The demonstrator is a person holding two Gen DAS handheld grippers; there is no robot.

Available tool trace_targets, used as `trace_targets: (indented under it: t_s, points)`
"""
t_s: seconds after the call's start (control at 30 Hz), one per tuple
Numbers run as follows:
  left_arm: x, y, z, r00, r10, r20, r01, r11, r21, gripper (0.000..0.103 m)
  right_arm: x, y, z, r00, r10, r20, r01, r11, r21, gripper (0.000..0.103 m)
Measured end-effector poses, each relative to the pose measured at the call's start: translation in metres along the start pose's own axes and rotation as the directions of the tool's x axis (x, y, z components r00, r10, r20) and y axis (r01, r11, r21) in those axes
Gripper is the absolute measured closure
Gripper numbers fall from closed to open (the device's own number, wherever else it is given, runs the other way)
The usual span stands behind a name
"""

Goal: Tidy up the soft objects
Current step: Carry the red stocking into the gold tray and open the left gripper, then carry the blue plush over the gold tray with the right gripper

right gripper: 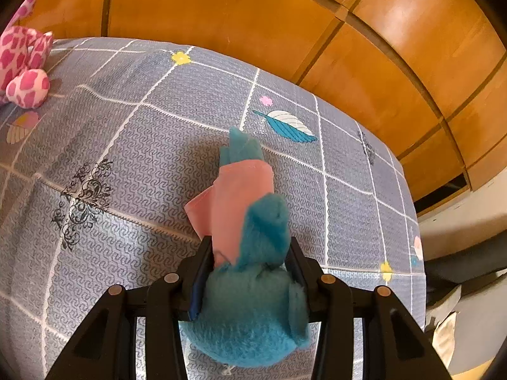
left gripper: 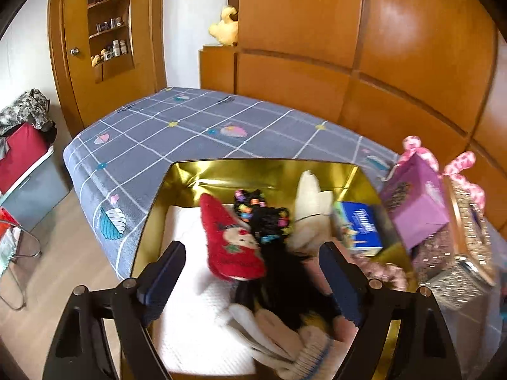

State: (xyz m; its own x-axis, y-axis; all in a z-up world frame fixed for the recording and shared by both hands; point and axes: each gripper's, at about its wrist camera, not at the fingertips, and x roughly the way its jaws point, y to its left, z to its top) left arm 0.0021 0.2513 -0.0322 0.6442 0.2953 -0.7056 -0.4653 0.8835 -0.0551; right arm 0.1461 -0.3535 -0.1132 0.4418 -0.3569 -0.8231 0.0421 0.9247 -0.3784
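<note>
Bright daylight, both views. Glare on glossy orange wooden wall panels (left gripper: 396, 28) and gold foil-lined box (left gripper: 253, 171). Left wrist view has motion blur, worst on purple cardboard box (left gripper: 415, 202); right view sharp. Heavy fisheye bending, black corner vignetting.

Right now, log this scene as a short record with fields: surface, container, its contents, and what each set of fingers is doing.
surface: bed with grey checked sheet
container: gold-lined box on the bed
contents: red sock, black item with coloured beads, cream plush, blue box, white gloves
left gripper: fingers wide apart above the box, holding nothing
right gripper: fingers closed on a teal plush toy wearing pink cloth
nearby: pink spotted plush on the sheet
</note>
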Motion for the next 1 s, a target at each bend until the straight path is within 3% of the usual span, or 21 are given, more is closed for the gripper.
trace_targets:
  t_s: [0.43,0.63,1.0]
  points:
    - [-0.023,-0.044,-0.010,0.995,-0.095,0.012,0.093,0.989,0.118,0.015,-0.002,0.002,0.000,1.000,0.004,-0.004,-0.004,1.000,0.001,0.059]
    - [-0.028,-0.054,-0.014,0.993,-0.120,0.011,0.117,0.982,0.151,0.014,-0.008,0.000,0.009,1.000,0.014,-0.010,-0.013,0.998,0.055,0.064]
    - [-0.031,-0.054,-0.020,0.989,-0.147,0.001,0.145,0.977,0.155,0.013,-0.064,0.045,0.034,0.979,0.162,0.123,-0.170,0.984,0.058,0.065]
